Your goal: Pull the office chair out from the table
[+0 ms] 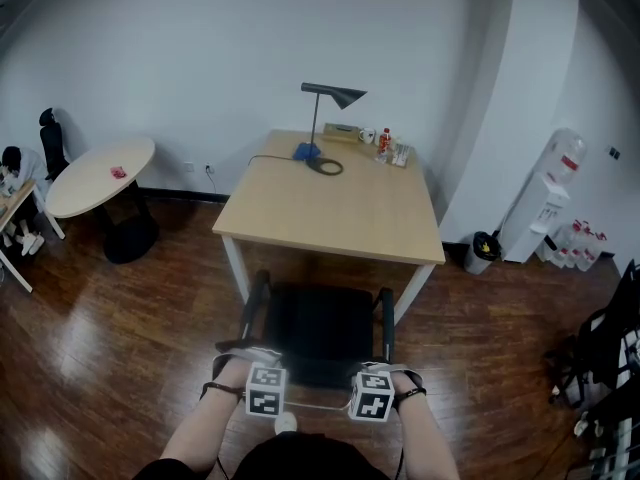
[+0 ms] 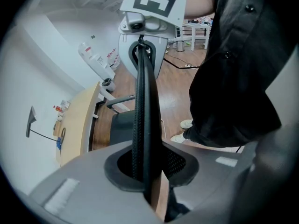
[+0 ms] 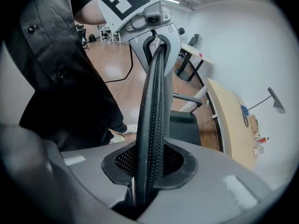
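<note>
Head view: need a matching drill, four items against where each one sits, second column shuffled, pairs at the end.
Things
1. office chair
2. desk lamp
3. water dispenser
4. round table

Places
A. by the wall at far right
B. on the far end of the desk
C. left of the desk
D. at the desk's near edge, backrest top clamped by the left gripper and the right gripper

Pairs: 1-D, 2-B, 3-A, 4-C
</note>
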`<state>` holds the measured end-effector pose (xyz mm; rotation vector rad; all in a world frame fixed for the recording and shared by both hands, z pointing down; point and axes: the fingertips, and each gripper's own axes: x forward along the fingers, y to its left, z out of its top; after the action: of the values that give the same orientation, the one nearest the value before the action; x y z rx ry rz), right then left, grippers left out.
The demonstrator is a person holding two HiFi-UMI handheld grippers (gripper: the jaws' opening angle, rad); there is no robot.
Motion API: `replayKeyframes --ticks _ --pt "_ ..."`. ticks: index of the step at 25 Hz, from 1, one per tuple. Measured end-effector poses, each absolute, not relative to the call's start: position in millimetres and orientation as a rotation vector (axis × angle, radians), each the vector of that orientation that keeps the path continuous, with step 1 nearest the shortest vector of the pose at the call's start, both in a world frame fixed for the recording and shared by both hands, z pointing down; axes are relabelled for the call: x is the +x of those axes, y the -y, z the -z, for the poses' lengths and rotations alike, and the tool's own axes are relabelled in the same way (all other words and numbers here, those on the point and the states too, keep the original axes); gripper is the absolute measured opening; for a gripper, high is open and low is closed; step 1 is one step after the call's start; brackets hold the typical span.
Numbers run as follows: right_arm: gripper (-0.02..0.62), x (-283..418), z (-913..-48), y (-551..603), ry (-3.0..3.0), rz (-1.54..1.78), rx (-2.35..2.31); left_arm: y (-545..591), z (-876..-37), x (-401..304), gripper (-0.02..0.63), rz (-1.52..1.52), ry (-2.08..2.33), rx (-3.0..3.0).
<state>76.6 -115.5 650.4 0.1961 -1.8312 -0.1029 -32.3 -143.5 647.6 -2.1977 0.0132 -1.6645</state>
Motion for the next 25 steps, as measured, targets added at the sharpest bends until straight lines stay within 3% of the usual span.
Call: replayKeyframes --ticks 25 --pt "0.081 72 -646 42 1.811 0.128 0.206 69 -644 -38 0.067 1.658 -0.057 -2.19"
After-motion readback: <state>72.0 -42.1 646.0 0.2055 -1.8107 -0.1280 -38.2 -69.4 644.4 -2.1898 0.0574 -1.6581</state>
